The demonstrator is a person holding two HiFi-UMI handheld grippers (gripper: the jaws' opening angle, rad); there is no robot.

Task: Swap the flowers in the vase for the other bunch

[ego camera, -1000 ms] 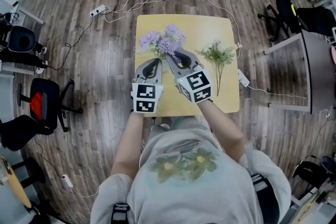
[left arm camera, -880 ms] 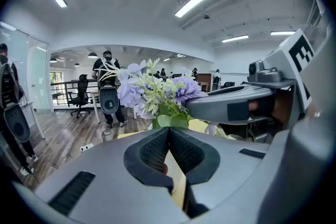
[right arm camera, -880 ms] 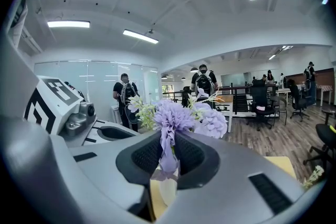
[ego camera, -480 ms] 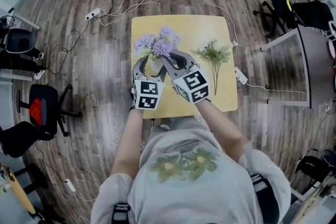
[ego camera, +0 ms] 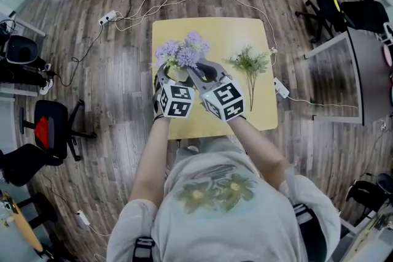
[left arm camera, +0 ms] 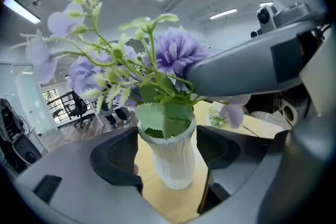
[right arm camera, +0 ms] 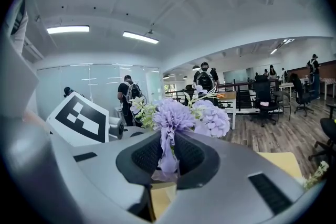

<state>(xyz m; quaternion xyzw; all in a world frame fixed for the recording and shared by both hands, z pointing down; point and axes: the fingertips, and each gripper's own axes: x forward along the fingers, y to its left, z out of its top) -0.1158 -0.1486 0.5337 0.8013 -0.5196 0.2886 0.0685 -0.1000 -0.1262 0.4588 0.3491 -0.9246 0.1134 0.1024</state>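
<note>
A bunch of purple flowers [ego camera: 181, 52] stands in a white ribbed vase [left arm camera: 170, 157] at the left of the yellow table [ego camera: 215, 30]. My left gripper [ego camera: 171, 73] is open and has just been opening. Its jaws stand either side of the vase, with gaps between the pads [left arm camera: 118, 160] and the vase. My right gripper [ego camera: 195, 67] is shut on a purple flower [right arm camera: 169, 118] of that bunch, above the vase rim. The other bunch, green with small white blooms [ego camera: 252, 64], lies flat on the table to the right.
A white adapter [ego camera: 281, 89] hangs at the table's right edge, and its cable runs across the wooden floor to a power strip [ego camera: 109, 15]. Office chairs [ego camera: 46, 123] stand at the left, and a grey desk [ego camera: 356, 80] at the right.
My left gripper has moved forward and down to the vase, and its jaws have gone from shut to wide apart around it. The right gripper has stayed on the flowers.
</note>
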